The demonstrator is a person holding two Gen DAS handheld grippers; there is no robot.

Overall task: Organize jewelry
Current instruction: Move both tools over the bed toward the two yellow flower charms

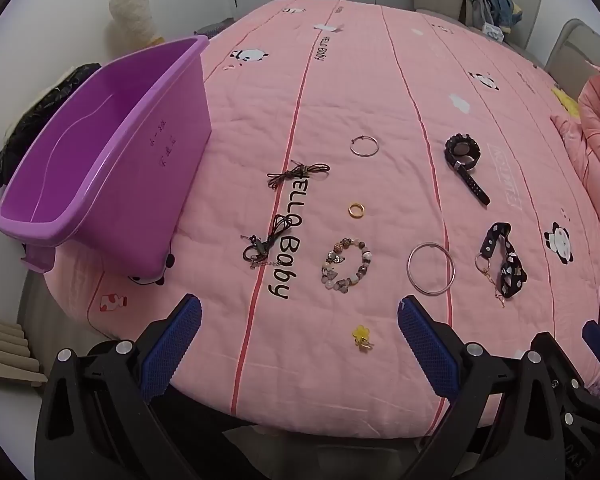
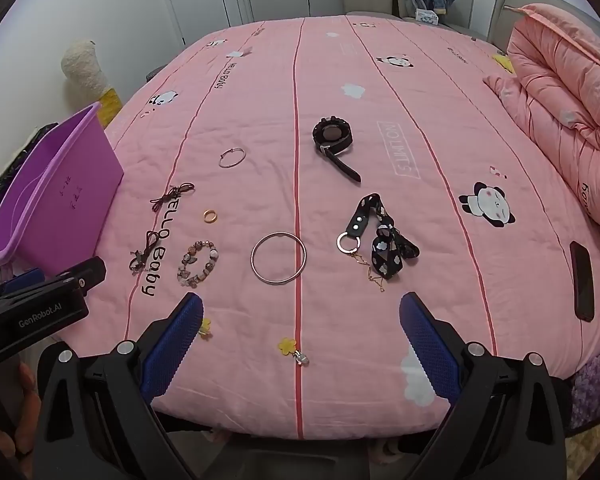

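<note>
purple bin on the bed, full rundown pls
The purple plastic bin is a glossy rectangular tub with a rolled rim and a lip handle at its near end. It stands upright and empty at the left edge of the pink quilted bedspread, with faint handwriting on the side wall facing the jewelry. Nothing but the bedspread touches it.

A purple plastic bin [image 1: 100, 152] stands empty at the left edge of the bed. Spread flat on the pink quilt beside it lie two dark cord necklaces [image 1: 298, 172], a thin wire hoop [image 1: 364, 146], a small gold ring [image 1: 356, 210], a beaded bracelet [image 1: 346, 266], a large silver bangle [image 1: 431, 268], a black watch [image 1: 464, 156] with its strap stretched out, a black patterned strap with a key ring [image 1: 502, 258] and a yellow flower charm [image 1: 362, 334] nearest the bed's front edge.
</note>
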